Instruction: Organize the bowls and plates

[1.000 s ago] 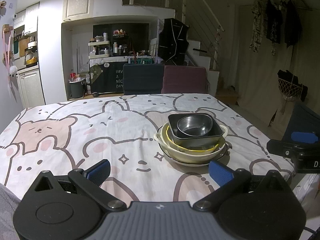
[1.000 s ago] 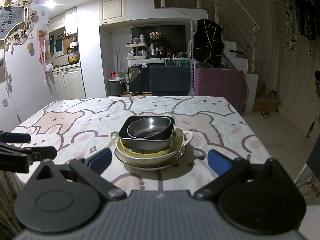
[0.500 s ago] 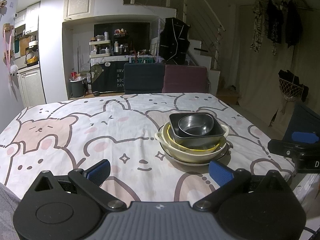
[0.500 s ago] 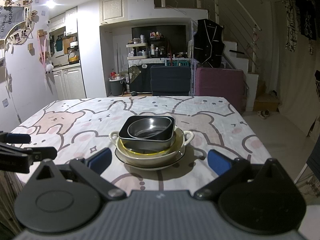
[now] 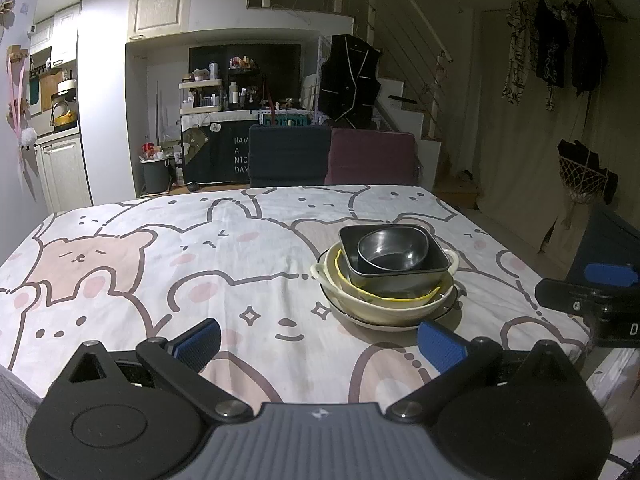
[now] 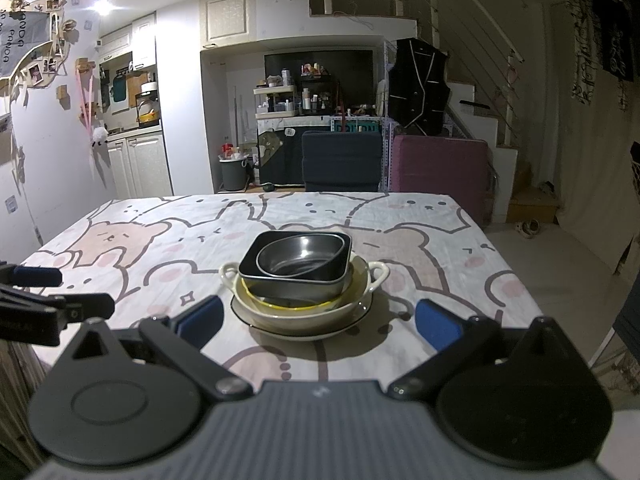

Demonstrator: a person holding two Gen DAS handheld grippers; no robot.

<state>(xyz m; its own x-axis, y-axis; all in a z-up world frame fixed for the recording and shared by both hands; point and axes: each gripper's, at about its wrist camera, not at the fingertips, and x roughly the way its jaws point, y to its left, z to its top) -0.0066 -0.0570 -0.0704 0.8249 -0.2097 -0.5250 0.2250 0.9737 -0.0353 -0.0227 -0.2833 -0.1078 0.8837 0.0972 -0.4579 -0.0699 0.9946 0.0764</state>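
Nested by size, the round steel bowl (image 6: 301, 258) sits in the black square dish (image 6: 296, 276), cream two-handled bowl (image 6: 304, 300) and plate near the tabletop's near edge, right of centre. The left gripper (image 5: 318, 340) and right gripper (image 6: 318, 322) hover with fingers spread, empty.

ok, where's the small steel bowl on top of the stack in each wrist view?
Left wrist: steel bowl right of centre, nested in the black square dish.
Right wrist: steel bowl near centre, in the same dish, just beyond the open fingers.
Shared landmark: the navy chair back behind the table.
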